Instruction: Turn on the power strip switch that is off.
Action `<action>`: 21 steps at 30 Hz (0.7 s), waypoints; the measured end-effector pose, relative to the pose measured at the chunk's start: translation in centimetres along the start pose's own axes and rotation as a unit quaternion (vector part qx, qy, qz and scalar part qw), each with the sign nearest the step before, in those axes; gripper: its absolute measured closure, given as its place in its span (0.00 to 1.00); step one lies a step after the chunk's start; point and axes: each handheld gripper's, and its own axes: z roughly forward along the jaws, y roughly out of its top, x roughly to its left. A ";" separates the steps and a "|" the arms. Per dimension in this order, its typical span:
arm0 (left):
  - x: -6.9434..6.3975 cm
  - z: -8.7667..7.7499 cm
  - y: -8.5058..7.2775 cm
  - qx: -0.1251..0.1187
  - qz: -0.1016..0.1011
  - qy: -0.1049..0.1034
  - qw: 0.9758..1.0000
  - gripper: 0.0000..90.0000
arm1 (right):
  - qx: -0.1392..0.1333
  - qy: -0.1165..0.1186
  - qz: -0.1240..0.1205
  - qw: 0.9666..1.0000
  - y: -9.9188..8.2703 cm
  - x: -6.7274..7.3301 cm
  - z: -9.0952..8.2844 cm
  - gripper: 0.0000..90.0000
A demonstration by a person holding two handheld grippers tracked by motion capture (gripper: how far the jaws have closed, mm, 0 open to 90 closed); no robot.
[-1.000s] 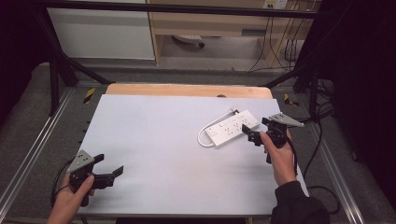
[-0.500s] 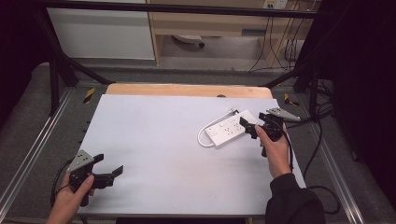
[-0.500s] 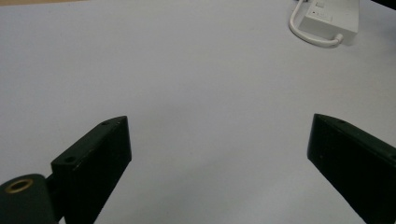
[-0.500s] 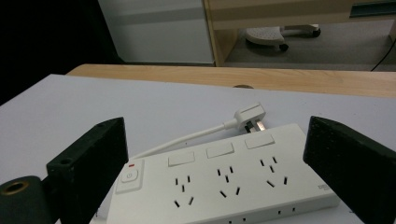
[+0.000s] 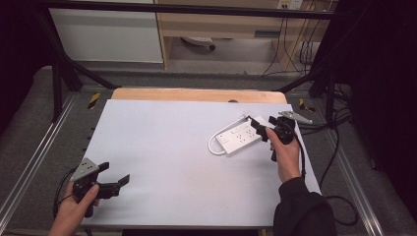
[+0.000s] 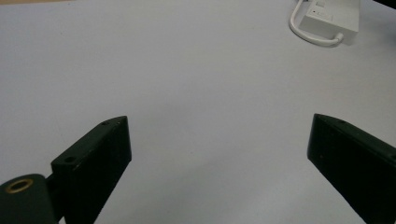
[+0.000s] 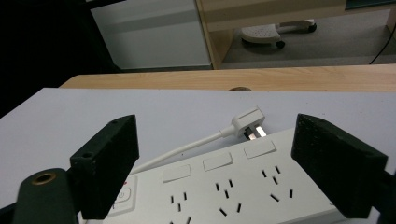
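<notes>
Power strip (image 5: 239,137) flat on bench (image 5: 162,147), long axis diagonal, near-left to far-right. Right gripper (image 5: 263,129) fingers spread wide, straddling strip's far end, nothing gripped. Left gripper (image 5: 114,177) released, empty.

White power strip (image 5: 239,137) flat on table's right side, cord looped.

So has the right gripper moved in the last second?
Yes. In the high view the right gripper has come left from beside the power strip's right end to over it, jaws open. The strip hasn't shifted on the table.
</notes>
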 end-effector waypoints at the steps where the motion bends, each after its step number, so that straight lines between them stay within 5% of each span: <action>1: 0.0 0.0 0.0 0.001 0.000 0.000 1.000 0.07 | 0.000 0.001 0.003 1.000 0.0 0.0 0.1 0.19; 11: 0.0 0.0 0.0 0.002 0.002 -0.001 1.000 0.07 | -0.001 0.003 0.008 1.000 -0.3 0.2 1.1 0.35; 21: 0.0 0.0 0.0 0.003 0.003 -0.001 1.000 0.07 | -0.011 -0.007 0.015 1.000 -0.5 0.5 2.4 0.65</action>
